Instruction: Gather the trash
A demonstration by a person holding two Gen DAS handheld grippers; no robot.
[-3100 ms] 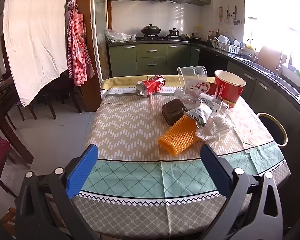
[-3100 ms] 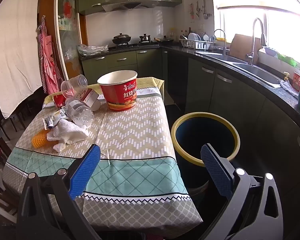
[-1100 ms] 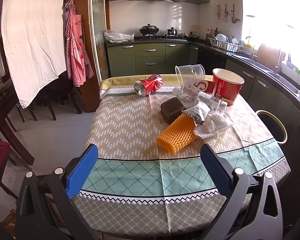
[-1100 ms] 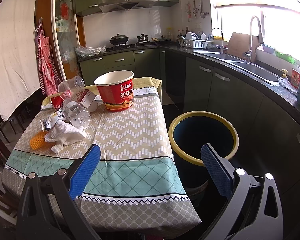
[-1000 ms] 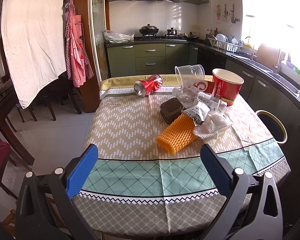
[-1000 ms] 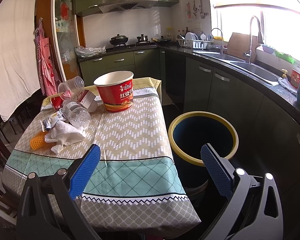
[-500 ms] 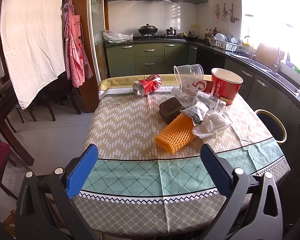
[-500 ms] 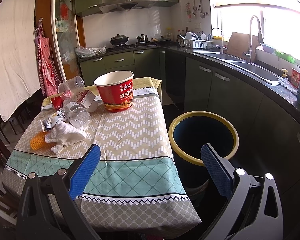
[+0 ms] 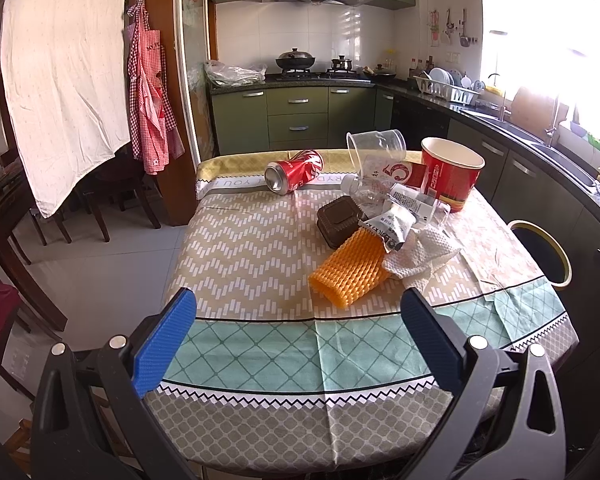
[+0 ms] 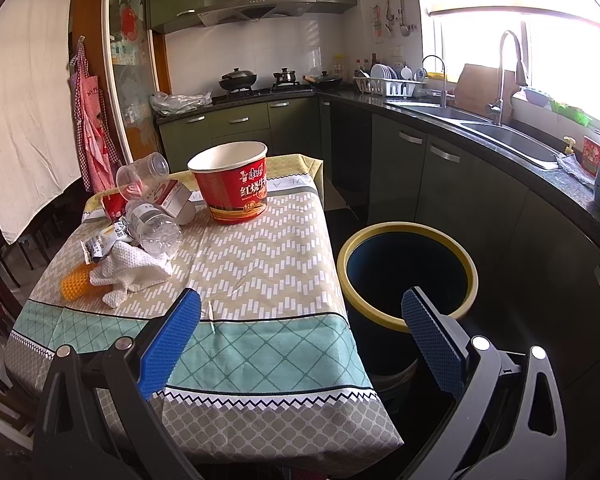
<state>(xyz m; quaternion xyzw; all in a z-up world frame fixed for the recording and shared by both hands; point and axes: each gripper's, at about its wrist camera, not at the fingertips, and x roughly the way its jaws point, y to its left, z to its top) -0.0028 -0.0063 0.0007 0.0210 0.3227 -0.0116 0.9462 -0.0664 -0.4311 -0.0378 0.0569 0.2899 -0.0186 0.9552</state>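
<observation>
Trash (image 9: pixel 348 268) untouched (both hand-held grippers wide, empty)

— Where do your two cameras sit?

— My left one looks from the near edge along the table (image 9: pixel 260 248), toward the stove. My right one stands nearer the right corner, taking in the bin (image 10: pixel 407 272) below.

— What do they share?

— The red bucket (image 9: pixel 452 172) and the orange mesh sleeve (image 10: pixel 74 280).

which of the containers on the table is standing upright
Only the red noodle bowl, standing mouth up at the table's far right. The soda can, clear plastic cup and plastic bottle all lie tipped over.
</observation>
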